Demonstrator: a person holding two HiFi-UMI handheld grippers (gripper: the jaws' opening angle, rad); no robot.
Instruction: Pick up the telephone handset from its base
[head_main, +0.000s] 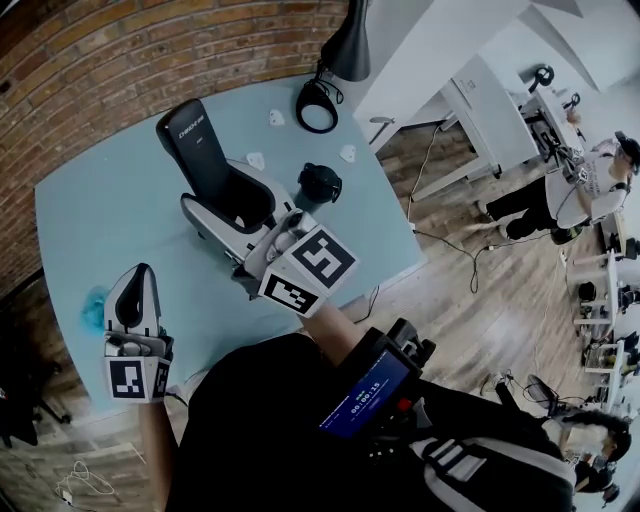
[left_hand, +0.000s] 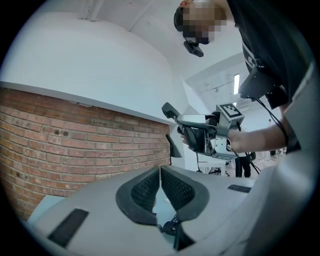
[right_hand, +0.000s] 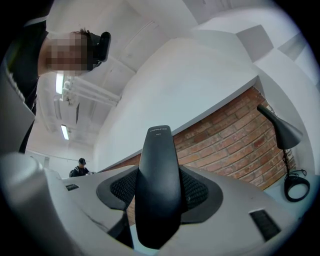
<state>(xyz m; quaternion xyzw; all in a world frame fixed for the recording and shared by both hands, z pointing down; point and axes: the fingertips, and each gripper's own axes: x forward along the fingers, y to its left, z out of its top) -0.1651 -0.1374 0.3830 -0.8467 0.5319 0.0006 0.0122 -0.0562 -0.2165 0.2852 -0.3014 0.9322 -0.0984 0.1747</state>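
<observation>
Above blue table (head_main: 90, 215): handset (head_main: 195, 140) btwn right claw (head_main: 243, 208) pads (gripped).

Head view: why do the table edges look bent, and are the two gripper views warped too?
Head view: a wide-angle lens bows the table edges and the brick wall; light is even, without glare. Left gripper view: dark rounded corners, curved brick courses. Right gripper view: same dark corners; the telephone handset, very near the lens, looms large.
</observation>
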